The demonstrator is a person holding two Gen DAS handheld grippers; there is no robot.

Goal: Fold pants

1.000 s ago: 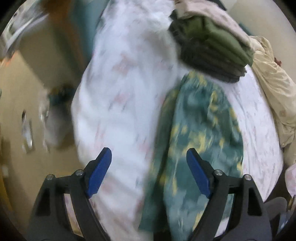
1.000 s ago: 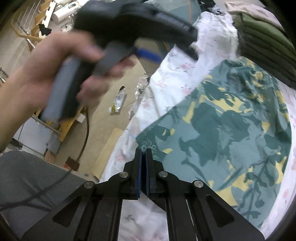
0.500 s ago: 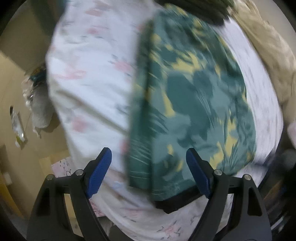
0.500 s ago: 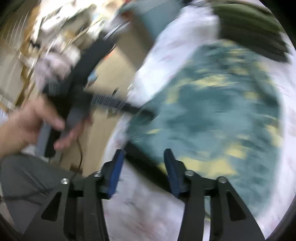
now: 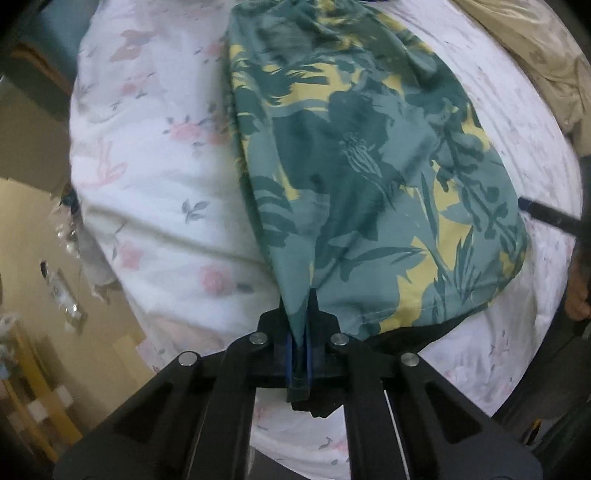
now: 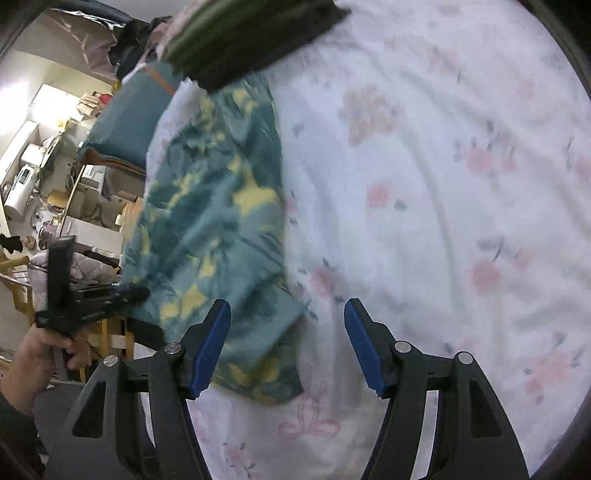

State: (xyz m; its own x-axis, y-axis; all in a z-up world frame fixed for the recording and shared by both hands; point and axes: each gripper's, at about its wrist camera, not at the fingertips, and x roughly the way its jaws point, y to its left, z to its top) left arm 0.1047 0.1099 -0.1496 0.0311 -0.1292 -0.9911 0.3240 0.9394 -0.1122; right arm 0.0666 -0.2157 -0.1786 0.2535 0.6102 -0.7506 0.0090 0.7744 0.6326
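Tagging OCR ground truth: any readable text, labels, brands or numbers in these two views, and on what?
None readable.
Green-and-yellow floral print pants: pattern only, no label visible.
White floral bedsheet: no lettering.
Cluttered white appliances on the background shelves: any markings too small and blurred to read.

We see open floral sheet (image 6: 424,206) right of the pants (image 6: 214,229), bare bed a tool could cross. Beyond the pants, a stack of dark folded clothes (image 6: 243,33) touches their far edge and blocks that way. In the left view a beige garment (image 5: 535,55) crowds the bed's edge right of the pants (image 5: 369,166); left of them the sheet (image 5: 155,155) lies bare.
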